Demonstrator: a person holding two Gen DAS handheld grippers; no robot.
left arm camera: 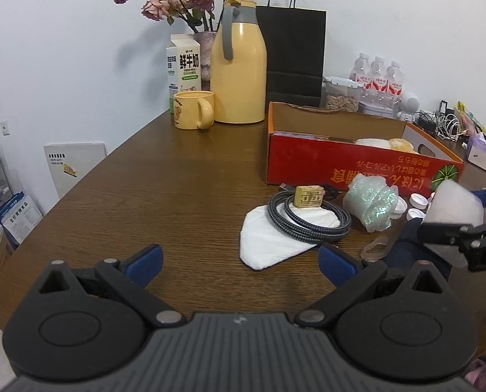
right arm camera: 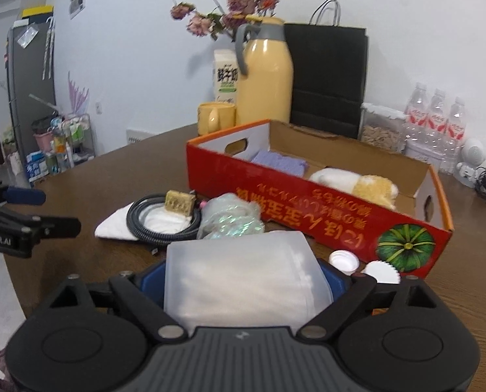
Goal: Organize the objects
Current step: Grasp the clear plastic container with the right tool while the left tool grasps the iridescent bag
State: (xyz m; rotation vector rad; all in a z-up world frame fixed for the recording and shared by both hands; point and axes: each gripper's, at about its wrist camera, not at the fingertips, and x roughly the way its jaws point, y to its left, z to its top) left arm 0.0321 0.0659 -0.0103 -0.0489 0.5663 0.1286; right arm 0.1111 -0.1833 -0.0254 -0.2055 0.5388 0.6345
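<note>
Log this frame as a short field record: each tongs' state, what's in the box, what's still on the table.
left tongs: open, empty, hanging over the table
right tongs: shut on a translucent plastic box
cardboard box: open top, holds a purple cloth and a white and yellow plush
outside the box: coiled cable lying on a white cloth, small tan block on the cable, iridescent bag, two white caps
table back: yellow jug, yellow mug, milk carton
</note>
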